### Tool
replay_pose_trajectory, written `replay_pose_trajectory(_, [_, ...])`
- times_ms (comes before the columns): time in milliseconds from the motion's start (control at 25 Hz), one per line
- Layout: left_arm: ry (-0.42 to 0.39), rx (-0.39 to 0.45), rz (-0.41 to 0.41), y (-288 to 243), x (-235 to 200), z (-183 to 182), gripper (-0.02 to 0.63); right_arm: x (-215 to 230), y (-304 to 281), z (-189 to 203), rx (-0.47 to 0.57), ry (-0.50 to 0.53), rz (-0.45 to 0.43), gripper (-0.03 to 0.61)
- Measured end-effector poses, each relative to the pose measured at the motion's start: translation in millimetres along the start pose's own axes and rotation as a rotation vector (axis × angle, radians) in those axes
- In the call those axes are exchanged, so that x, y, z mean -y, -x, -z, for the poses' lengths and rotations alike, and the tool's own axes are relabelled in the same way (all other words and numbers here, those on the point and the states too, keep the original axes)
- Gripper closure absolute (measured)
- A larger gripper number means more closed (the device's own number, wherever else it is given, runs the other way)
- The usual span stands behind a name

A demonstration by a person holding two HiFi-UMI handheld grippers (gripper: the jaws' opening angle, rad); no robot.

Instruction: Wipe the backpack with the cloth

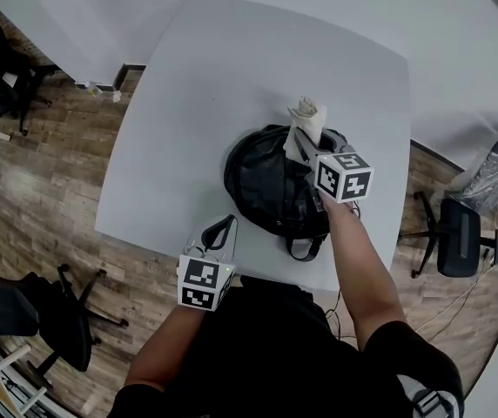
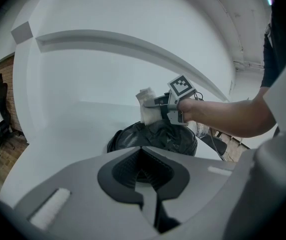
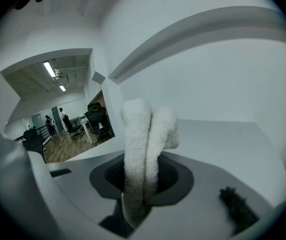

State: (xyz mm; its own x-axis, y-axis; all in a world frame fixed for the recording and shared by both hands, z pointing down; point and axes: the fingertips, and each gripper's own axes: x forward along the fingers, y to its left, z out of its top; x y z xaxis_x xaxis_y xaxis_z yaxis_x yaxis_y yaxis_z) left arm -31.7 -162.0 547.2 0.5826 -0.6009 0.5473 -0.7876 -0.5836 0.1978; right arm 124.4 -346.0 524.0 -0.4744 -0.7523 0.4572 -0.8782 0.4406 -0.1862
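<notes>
The black, rounded fabric backpack [image 1: 266,190] is lying on the white square table [image 1: 232,77], toward the edge nearest the person. The right gripper [image 1: 305,150] is reaching over the far side of the backpack. Its jaws are pressing together on a white, fluffy terry cloth [image 1: 306,118], which is folded into a thick roll. In the right gripper view the cloth is standing up out of the closed jaws in two soft lobes. In the left gripper view the lower end of the cloth is meeting the top of the backpack, but I cannot tell if it is pressing on it. The left gripper [image 1: 218,232] is staying low at the near edge of the table, just beside the backpack and not touching it. Its jaws are closed together and are holding nothing. A black office chair [image 1: 458,238] is standing on the brown wooden floor [image 1: 40,172] to the right of the table.
</notes>
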Motion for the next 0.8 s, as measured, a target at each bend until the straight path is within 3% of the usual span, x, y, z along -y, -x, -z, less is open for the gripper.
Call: replay_pose_trajectory(800, [-0.052, 0.016, 0.049, -3.8, 28.0, -8.7, 0.607, 59.2, 70.7, -28.8, 0.111, 0.007, 0.160, 0.485])
